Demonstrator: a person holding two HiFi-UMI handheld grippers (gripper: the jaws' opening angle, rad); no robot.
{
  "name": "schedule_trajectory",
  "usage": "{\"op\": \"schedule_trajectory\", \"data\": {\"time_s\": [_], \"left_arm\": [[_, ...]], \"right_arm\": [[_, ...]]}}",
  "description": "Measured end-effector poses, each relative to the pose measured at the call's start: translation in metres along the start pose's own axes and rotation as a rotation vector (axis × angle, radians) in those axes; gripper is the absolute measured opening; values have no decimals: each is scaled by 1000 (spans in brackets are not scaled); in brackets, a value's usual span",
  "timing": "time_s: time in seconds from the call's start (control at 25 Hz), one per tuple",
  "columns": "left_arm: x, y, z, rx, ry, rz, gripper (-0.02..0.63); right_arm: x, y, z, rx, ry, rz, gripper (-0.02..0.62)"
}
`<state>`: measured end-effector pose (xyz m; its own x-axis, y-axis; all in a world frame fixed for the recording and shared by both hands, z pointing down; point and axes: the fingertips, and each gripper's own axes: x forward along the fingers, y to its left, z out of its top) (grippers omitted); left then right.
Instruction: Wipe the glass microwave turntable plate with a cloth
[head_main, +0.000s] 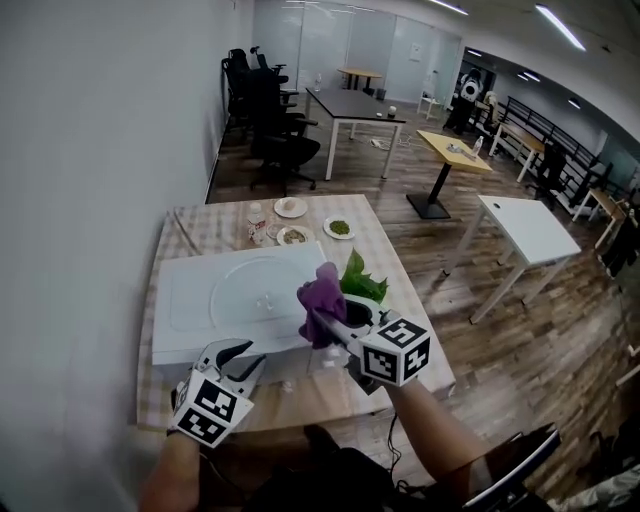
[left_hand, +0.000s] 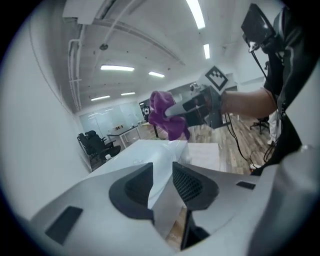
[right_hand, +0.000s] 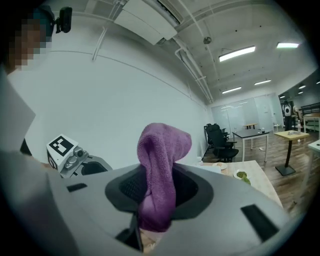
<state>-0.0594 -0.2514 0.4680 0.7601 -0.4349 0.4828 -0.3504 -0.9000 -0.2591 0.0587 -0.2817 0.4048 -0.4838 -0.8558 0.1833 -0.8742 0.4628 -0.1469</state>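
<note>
1. Our right hand-held gripper (head_main: 324, 322) pinches the cloth (head_main: 320, 298) tight.
2. Our left hand-held gripper (head_main: 236, 351) is wide and empty.
3. The plate (head_main: 255, 292) lies on the white box (head_main: 185, 310); we should press softly and rub round.

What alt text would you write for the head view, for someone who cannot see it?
A person's right gripper holds a bunched purple cloth in its jaws near a round glass plate lying on a white box on a table. The left gripper hovers nearby, jaws open and empty; office desks and chairs stand beyond.
</note>
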Motion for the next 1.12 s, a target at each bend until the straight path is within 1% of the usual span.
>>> {"op": "schedule_trajectory", "data": {"time_s": [0.12,0.24,0.4,0.52,0.64,0.8,0.92,1.0,1.12], "left_arm": [[-14,6,12,-84,-114,39,104],[-27,12,20,-145,-211,96,75],[-41,19,28,-265,-330,146,40],[-50,14,35,-318,-365,182,12],[-57,13,44,-383,-392,228,9],[-56,17,60,-412,-406,305,8],[-63,18,76,-448,-452,343,8],[-65,17,86,-446,-480,368,8],[-63,19,95,-417,-491,410,8]], "right_arm": [[-4,10,7,-2,-46,-10,121],[-9,14,14,-5,-104,-17,121],[-18,14,22,-4,-179,-19,121],[-29,18,28,-47,-211,-15,121],[-37,21,36,-59,-231,5,121],[-41,15,44,-81,-254,16,121],[-49,12,49,-103,-276,15,121],[-55,7,54,-104,-290,7,120],[-55,0,58,-115,-297,0,118]]}}
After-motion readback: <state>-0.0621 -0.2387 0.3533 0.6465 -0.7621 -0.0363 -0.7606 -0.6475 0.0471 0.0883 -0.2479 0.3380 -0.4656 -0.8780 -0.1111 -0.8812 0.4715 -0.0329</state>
